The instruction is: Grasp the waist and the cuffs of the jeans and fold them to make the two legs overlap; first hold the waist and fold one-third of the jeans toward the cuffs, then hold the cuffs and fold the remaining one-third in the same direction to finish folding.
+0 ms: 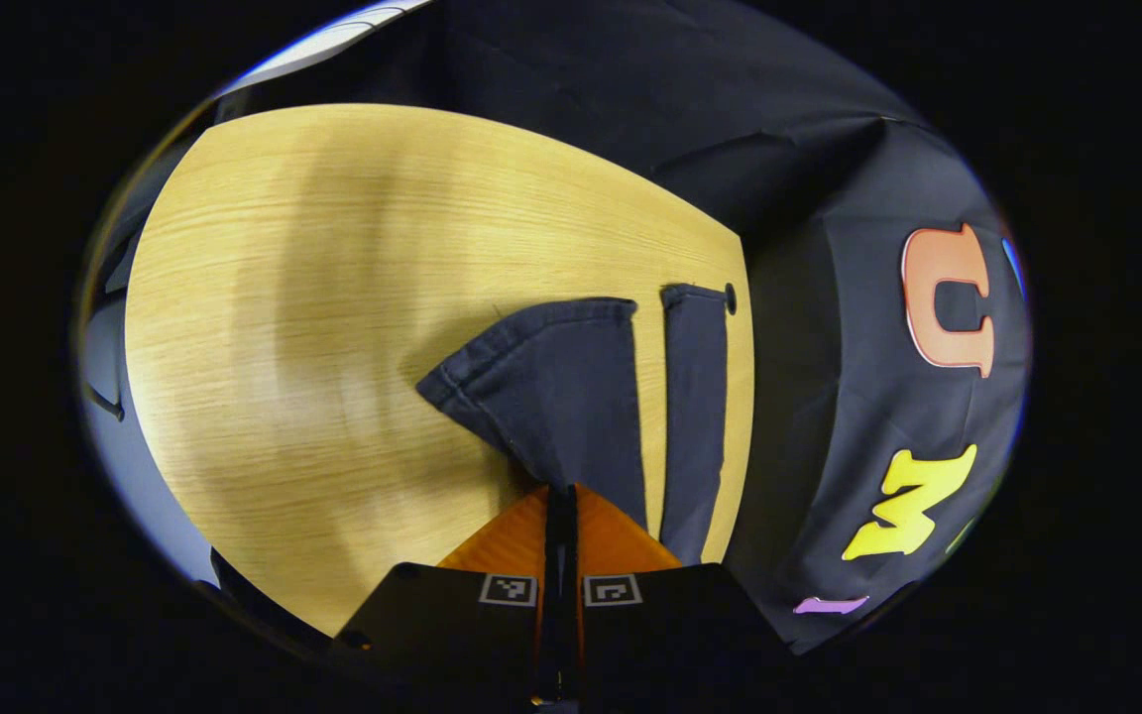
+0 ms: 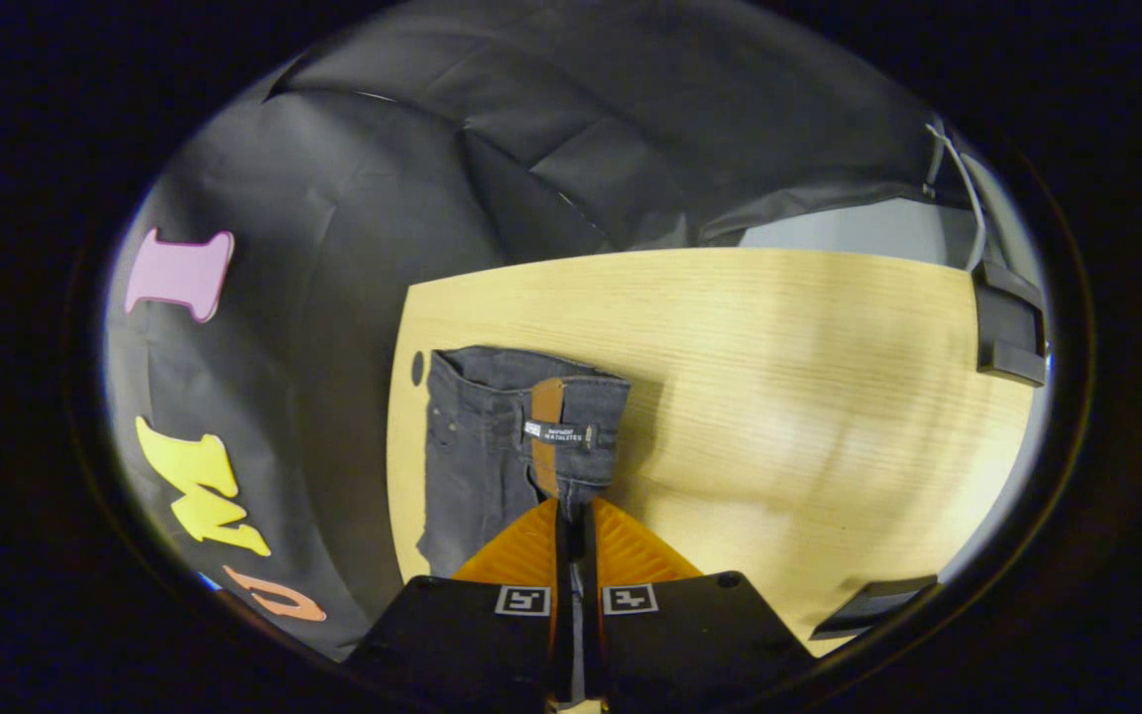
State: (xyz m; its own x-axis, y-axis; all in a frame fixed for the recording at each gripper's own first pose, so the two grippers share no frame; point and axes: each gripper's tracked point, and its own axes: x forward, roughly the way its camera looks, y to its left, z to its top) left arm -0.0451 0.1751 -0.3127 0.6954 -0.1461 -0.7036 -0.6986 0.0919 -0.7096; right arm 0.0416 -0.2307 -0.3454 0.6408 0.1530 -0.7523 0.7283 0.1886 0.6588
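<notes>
With the left gripper clamped on a cuff and the right gripper clamped on the waist, the jeans lie along the table edge, so both ends should carry across together, kept taut, until one leg squarely covers the other.

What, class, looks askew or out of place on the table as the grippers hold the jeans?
One cuff is lifted and pulled slantwise, pinched in the left gripper, while the other cuff lies flat and straight near the table edge. The waist is gripped by the right gripper. Nothing looks spilled or damaged.
</notes>
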